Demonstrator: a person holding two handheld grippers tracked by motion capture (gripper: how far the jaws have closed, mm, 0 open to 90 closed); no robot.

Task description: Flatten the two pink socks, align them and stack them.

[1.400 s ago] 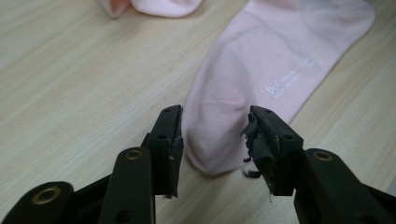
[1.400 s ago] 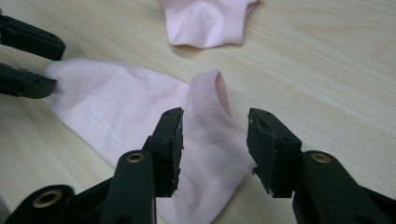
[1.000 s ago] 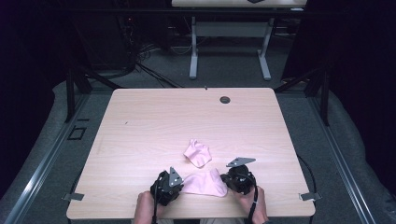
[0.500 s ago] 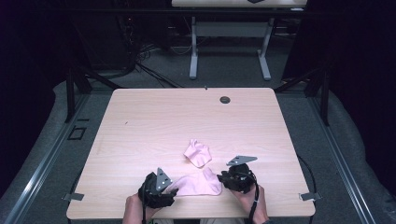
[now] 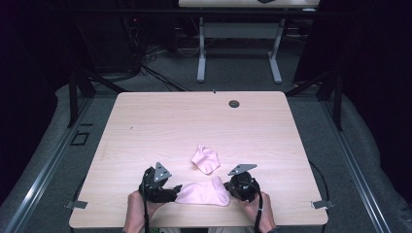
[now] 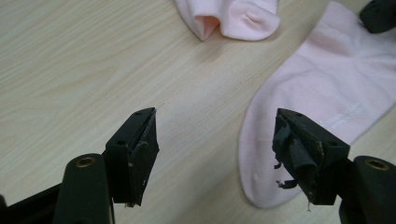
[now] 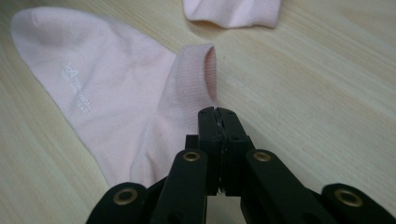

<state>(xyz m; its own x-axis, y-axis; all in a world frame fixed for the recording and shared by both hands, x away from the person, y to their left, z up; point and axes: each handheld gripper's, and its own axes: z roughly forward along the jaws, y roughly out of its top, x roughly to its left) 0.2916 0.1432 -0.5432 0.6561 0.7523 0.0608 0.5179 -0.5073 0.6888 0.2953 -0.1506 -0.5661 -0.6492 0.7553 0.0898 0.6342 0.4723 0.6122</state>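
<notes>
On the pale wood-grain table [image 5: 145, 121] the flat pale pink sock [image 5: 204, 193] lies near the front edge; to its left the left gripper [image 6: 215, 144] has its jaws wide apart, the toe end just beside one jaw; behind the sock sits a crumpled pink sock [image 5: 205, 158] (small, folded over); to its right the right gripper [image 7: 218, 114] has its jaws pressed together at the cuff, though whether they pinch fabric I cannot tell.

Table [image 5: 160, 121]: pale wood-grain laminate, smooth, low sheen. Flat sock [image 7: 116, 88]: pink fine-knit cloth, matt, ribbed cuff, small white print. Crumpled sock [image 6: 233, 16] at 12 o'clock of it: same matt knit. Left gripper [image 6: 215, 154]: matt black plastic, pad [image 6: 294, 154] frayed, brass-looking rivets.
</notes>
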